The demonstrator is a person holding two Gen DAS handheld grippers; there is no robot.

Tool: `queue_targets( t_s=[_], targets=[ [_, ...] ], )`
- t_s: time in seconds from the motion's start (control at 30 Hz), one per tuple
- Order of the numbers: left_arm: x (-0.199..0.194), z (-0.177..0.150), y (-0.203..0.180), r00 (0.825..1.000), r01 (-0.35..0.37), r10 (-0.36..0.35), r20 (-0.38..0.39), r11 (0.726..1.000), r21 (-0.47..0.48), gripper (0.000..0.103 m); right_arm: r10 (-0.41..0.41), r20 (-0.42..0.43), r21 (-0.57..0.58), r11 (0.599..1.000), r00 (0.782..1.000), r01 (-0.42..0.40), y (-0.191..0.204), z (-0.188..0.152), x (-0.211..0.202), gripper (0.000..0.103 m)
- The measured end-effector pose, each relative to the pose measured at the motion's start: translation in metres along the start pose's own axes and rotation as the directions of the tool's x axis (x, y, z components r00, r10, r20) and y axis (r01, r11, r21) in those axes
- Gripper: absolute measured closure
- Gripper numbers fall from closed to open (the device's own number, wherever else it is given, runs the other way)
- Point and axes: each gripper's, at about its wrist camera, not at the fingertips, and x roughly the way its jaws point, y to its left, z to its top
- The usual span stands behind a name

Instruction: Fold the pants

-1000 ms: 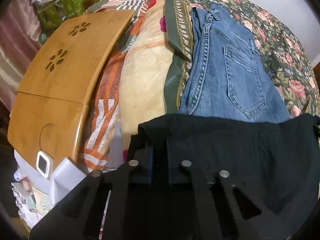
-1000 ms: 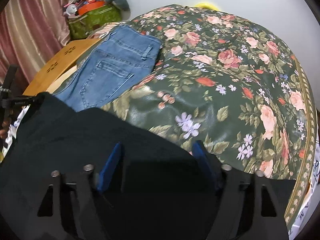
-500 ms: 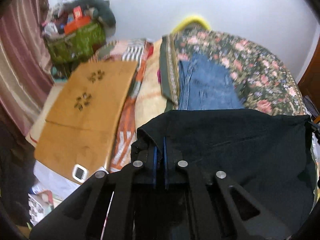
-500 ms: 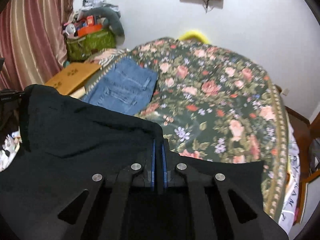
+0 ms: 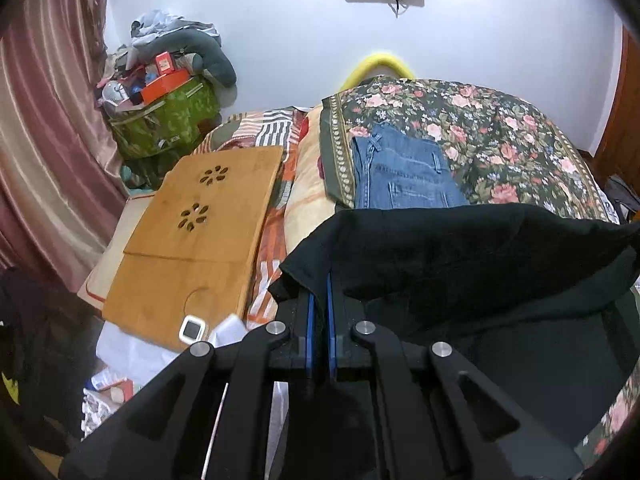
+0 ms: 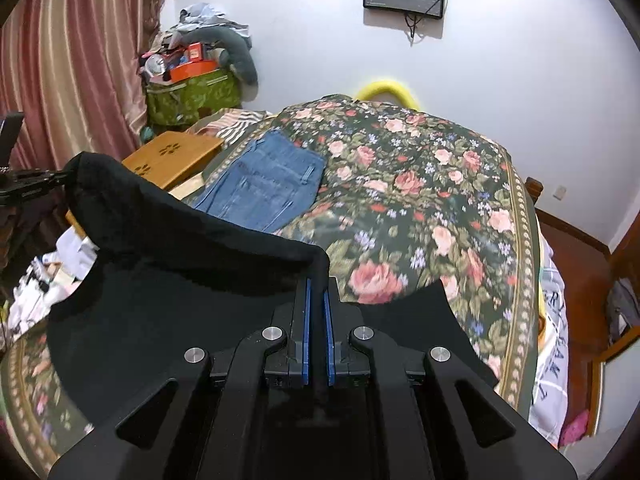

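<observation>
We have the black pants (image 5: 460,248) pinched at two points along one edge, lifted above the near end of the bed (image 6: 440,184), the cloth sagging between the two grips and draping down over both tools. Our left hand-held gripper (image 5: 319,300) has its blue pads pressed together on a corner of the fabric, and our right hand-held gripper (image 6: 317,292) is closed the same way on the other corner. Judging by this, the fold is only at its start: the pants are raised and spread, but nothing is laid flat or creased yet, so laying them on the bed, doubling the legs and folding them over all seem to be left. Beyond the pants, further up the bed, jeans (image 5: 404,172) lie already folded on the floral cover, well apart from what we hold. To the left of the bed a wooden board (image 5: 200,232) rests over striped bedding, with a green bag (image 5: 168,120) piled with clutter past it near the curtain. Much is hidden: the black cloth shows almost no seams, so we cannot tell whether we hold the waistband or the hems, and its lower part is cut off beneath both tools.
</observation>
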Motion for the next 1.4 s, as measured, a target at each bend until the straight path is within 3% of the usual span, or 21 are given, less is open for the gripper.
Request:
queue_targets(
  t_s=[0.23,0.63,0.83,1.03,1.23,1.3,1.33,1.4],
  targets=[
    [-0.018,-0.054,0.001,0.999,-0.052,0.052,-0.016,0.998,0.022,0.098,0.030,-0.023,0.013,0.999,0.999,-0.030,0.016,-0.029,-0.019,0.098],
    [-0.024,-0.124,0.007,0.993,-0.038,0.040,-0.115,0.999,0.019,0.098,0.042,-0.080,-0.011,0.999,0.996,-0.043,0.046,-0.084,-0.029,0.098],
    [-0.007,-0.155,0.011,0.980,-0.024,0.026,-0.199,1.000,0.010,0.098,0.042,-0.069,0.026,0.999,0.997,-0.040,0.052,-0.101,-0.032,0.097],
    [-0.008,-0.166,0.020,0.968,-0.027,0.024,-0.250,1.000,-0.009,0.098,0.064,-0.061,0.047,0.997,0.996,-0.062,0.051,-0.102,-0.034,0.093],
    [-0.041,-0.149,0.016,0.984,-0.025,0.027,-0.175,1.000,0.014,0.095,0.065,-0.047,0.036,0.997,0.997,-0.063,0.049,-0.101,-0.043,0.092],
    [-0.046,-0.140,0.014,0.987,-0.011,0.012,-0.161,1.000,0.006,0.087,0.052,-0.043,0.039,0.998,0.998,-0.051,0.046,-0.100,-0.047,0.086],
    [-0.048,-0.134,0.013,0.988,-0.005,0.005,-0.155,1.000,-0.001,0.082,0.043,-0.042,0.047,0.998,0.998,-0.041,0.044,-0.098,-0.049,0.077],
    [-0.050,-0.121,0.008,0.991,-0.002,-0.001,-0.137,1.000,-0.022,0.046,0.021,-0.022,0.069,0.997,1.000,-0.020,0.038,-0.096,-0.056,0.059]
  ],
)
